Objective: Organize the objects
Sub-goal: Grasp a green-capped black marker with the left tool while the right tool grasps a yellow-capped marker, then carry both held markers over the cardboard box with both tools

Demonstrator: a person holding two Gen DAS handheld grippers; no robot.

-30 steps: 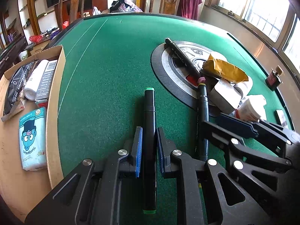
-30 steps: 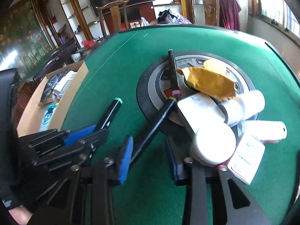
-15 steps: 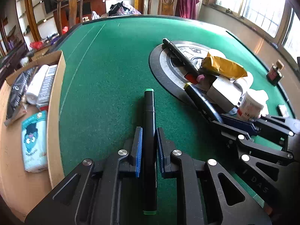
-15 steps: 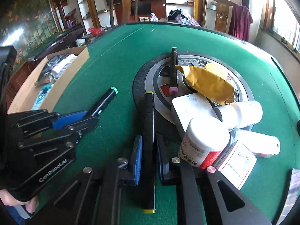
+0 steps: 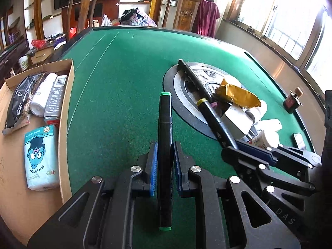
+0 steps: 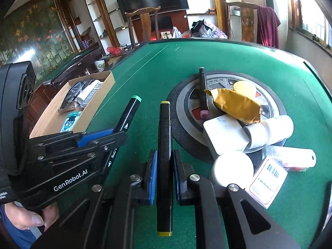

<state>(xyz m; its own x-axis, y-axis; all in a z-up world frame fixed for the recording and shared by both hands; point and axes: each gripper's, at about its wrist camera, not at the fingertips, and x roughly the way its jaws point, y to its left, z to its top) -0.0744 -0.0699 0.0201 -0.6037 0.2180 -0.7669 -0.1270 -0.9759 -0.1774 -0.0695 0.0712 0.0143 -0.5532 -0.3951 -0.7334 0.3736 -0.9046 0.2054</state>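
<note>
The black marker pen with green end caps [image 5: 165, 141] is pinched between the blue pads of the left gripper [image 5: 164, 161]. It sticks out straight ahead, up off the green felt table [image 5: 128, 78]. The black marker pen with yellow end caps [image 6: 165, 145] is squeezed the same way in the right gripper [image 6: 164, 170], whose jaws have just been closing on it. The two grippers sit side by side, near each other, both tipped down toward the table.

Just past the yellow pen is a round grey and black dial plate [image 6: 274, 112] set flat in the felt. A third black marker pen with a pink cap [image 6: 203, 95] lies across the plate. A crinkly gold foil packet [image 6: 236, 103] rests on top of the heap beside it. Next to that are a flat white box [image 6: 224, 134] and two white paper rolls [image 6: 269, 130], touching one another. A round white bottle [image 6: 233, 168] stands close to the right gripper's fingers, and a white card with a barcode [image 6: 267, 180] leans beside it. This heap crowds the right side of the right gripper.

Far to the left is a shallow brown cardboard box [image 5: 66, 112] at the table's edge. In it lie a soft blue tissue pack with a cartoon face [image 5: 40, 157], a white roll [image 5: 41, 97], and a shiny black bag [image 5: 18, 101]. A small dark bottle [image 5: 292, 101] stands alone near the table's far right rim. A person's hand [image 6: 31, 217] holds the left gripper's handle.
</note>
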